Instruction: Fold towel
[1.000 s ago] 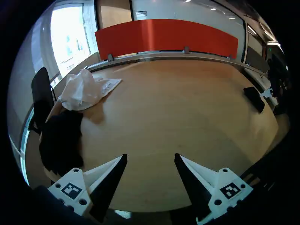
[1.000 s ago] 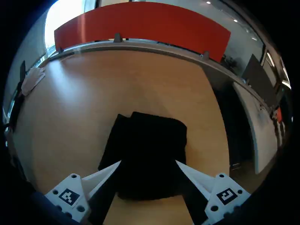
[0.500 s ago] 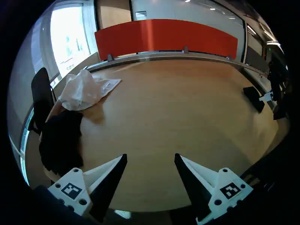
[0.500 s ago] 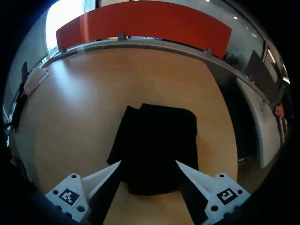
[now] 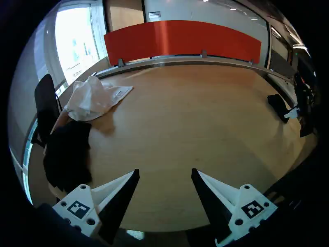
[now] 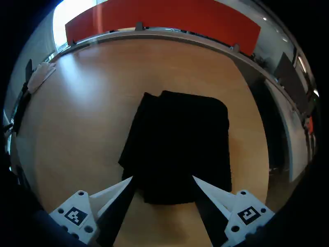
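1. While its fingers stand spread, the right gripper (image 6: 163, 181) hovers over the near edge of a black towel (image 6: 181, 140), which lies folded flat on the wooden table (image 6: 82, 115).
2. Left gripper (image 5: 164, 173) is likewise released above the tabletop, with a white cloth (image 5: 90, 101) heaped far left.

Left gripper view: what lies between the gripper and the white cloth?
Only bare table between the left gripper and the white cloth, in the left gripper view.

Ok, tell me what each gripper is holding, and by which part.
Nothing is held. The left gripper is open over the table; the right gripper is open at the near edge of the folded black towel, not closed on it.
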